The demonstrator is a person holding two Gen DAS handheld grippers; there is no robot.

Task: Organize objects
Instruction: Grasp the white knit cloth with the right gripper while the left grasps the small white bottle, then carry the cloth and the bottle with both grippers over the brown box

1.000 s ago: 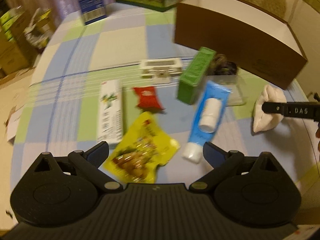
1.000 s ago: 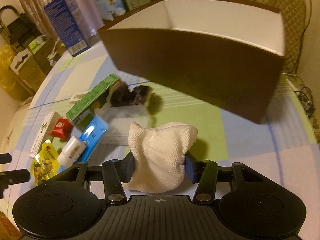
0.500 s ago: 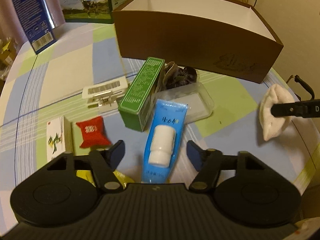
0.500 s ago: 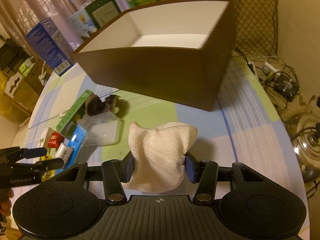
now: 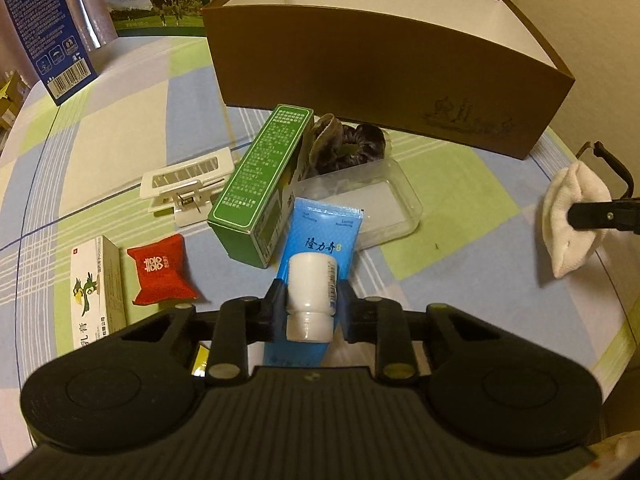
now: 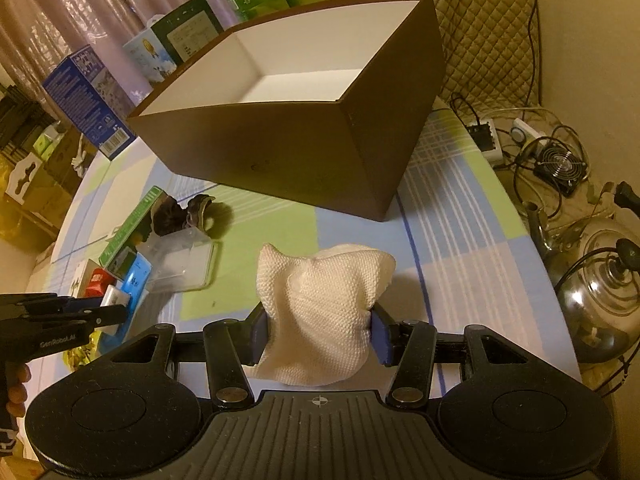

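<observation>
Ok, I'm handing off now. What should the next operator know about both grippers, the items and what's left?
Left gripper: shut on the white bottle, which lies on the blue tube.
Right gripper: shut on the white cloth, short of the brown box.
Box shows nothing inside as far as visible.
On the table: green box, clear tray, scrunchie, white clip, red packet.
Left: box everything.

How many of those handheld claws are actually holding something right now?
2. The left claw grips a small white bottle over the blue tube; the right claw clamps a white cloth near the brown box.
</observation>
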